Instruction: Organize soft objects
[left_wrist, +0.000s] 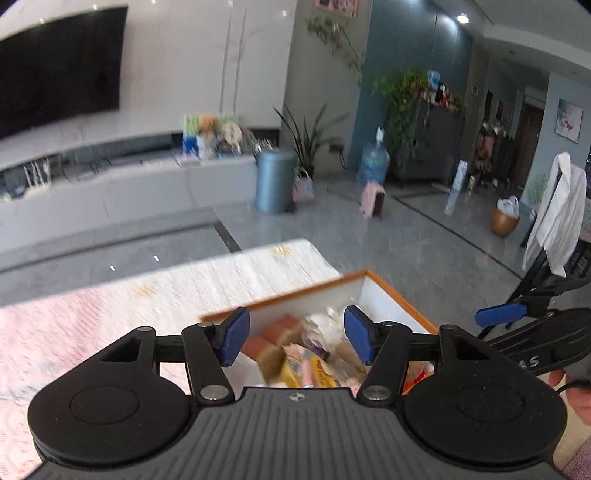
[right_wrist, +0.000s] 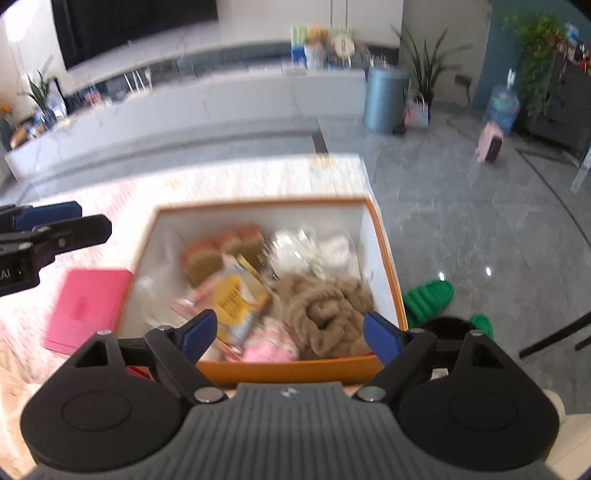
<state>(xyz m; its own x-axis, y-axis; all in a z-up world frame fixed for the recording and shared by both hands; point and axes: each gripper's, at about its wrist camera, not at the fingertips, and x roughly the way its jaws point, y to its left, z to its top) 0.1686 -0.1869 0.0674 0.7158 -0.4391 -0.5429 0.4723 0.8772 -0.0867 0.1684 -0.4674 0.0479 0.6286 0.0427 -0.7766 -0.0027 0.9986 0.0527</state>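
Blurrily, my left gripper and right gripper gape empty above the orange box holding a brown scarf and indistinct packets.

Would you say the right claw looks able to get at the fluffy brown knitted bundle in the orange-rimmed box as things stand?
Probably yes: the right claw is open and empty above the open-topped orange-rimmed box, and the fluffy brown knitted bundle lies uncovered on top.

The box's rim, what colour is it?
Orange, with white inner walls; the box shows best in the right wrist view.
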